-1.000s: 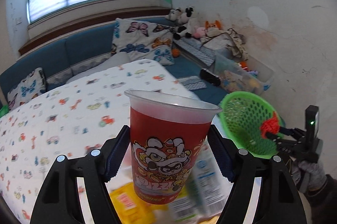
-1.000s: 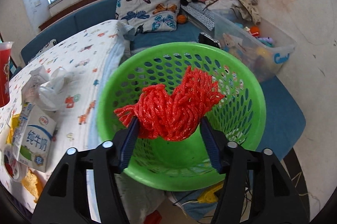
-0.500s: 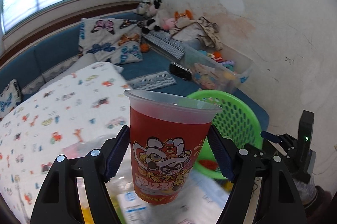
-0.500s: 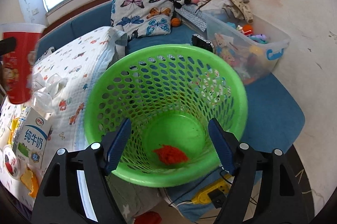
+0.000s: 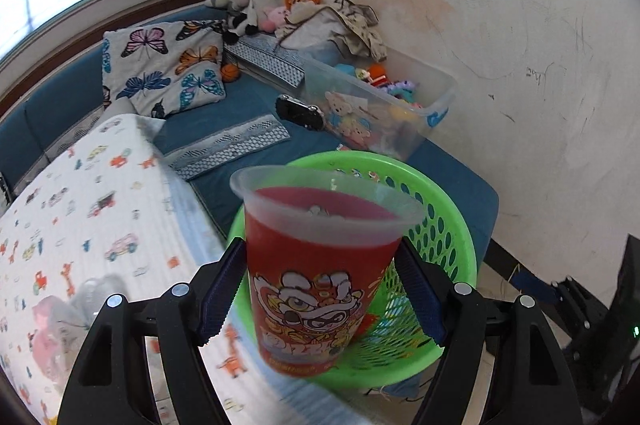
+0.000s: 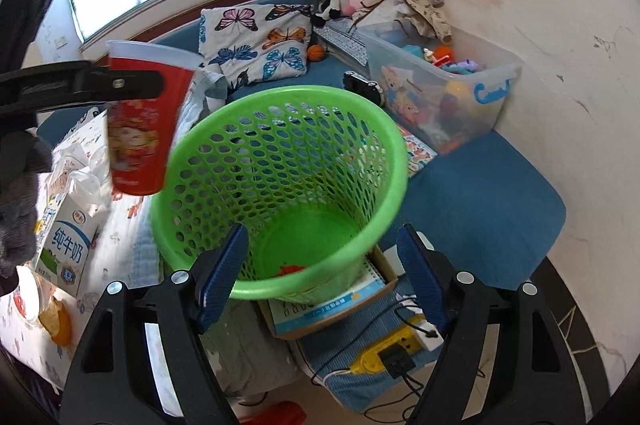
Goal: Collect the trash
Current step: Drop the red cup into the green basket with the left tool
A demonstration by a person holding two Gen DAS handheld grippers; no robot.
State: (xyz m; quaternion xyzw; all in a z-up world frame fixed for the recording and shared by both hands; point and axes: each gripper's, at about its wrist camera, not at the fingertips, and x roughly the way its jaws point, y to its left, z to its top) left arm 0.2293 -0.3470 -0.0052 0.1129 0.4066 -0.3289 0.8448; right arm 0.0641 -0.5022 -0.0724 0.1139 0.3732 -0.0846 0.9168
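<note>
Left wrist view: the left gripper [image 5: 320, 289] is clamped on a red plastic cup [image 5: 318, 277] with a cartoon lion print, held upright at centre frame, partly covering the green mesh basket [image 5: 448, 225] behind it. Right wrist view: the right gripper [image 6: 322, 271], at the bottom centre, stands apart and empty over the basket's near rim; a red net scrap [image 6: 292, 269] lies on the basket floor. The cup sits at upper left, a milk carton [image 6: 66, 245] below it.

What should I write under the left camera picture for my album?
Left gripper holds a red cup over the green basket.
</note>
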